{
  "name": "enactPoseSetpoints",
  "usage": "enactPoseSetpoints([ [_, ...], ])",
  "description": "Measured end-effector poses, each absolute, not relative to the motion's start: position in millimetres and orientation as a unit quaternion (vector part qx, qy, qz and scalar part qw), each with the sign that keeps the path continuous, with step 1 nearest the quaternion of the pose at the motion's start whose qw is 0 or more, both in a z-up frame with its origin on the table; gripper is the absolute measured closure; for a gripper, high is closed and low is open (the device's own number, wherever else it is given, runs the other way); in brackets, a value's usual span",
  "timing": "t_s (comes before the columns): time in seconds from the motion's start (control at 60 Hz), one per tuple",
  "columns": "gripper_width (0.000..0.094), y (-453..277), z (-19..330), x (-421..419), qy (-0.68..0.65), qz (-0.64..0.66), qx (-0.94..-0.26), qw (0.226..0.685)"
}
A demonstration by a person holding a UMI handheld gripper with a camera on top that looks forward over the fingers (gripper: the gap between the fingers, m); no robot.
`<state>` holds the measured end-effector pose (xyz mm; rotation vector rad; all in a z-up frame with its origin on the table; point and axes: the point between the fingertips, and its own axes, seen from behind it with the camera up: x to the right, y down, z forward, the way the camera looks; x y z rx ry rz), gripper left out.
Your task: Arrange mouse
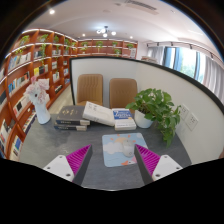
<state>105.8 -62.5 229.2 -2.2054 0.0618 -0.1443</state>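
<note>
A white mouse [127, 147] lies on a light blue patterned mouse pad [118, 154] on the grey desk [60, 145]. The pad lies just ahead of and between my fingers. My gripper [112, 165] is open and empty, with its pink pads [76, 160] spread wide on either side of the pad's near edge. The mouse sits toward the pad's far right part, closer to my right finger than to my left, and touches neither.
Beyond the pad are a stack of dark books [72, 119], an open book [99, 112] and more books [123, 121]. A potted plant [156, 108] stands on the right and a white vase [41, 104] on the left. Two chairs [91, 88] and bookshelves [28, 70] stand behind.
</note>
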Motion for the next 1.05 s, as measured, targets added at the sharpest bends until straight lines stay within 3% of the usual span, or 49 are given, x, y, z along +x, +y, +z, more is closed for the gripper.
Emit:
enactPoseSetpoints([
  [0.467,0.0084,-142.0,278.6,34.0,0.012,-0.054,-0.872,0.486],
  [1.05,0.0083,-184.3,237.9,21.0,0.024,-0.051,-0.895,0.443],
])
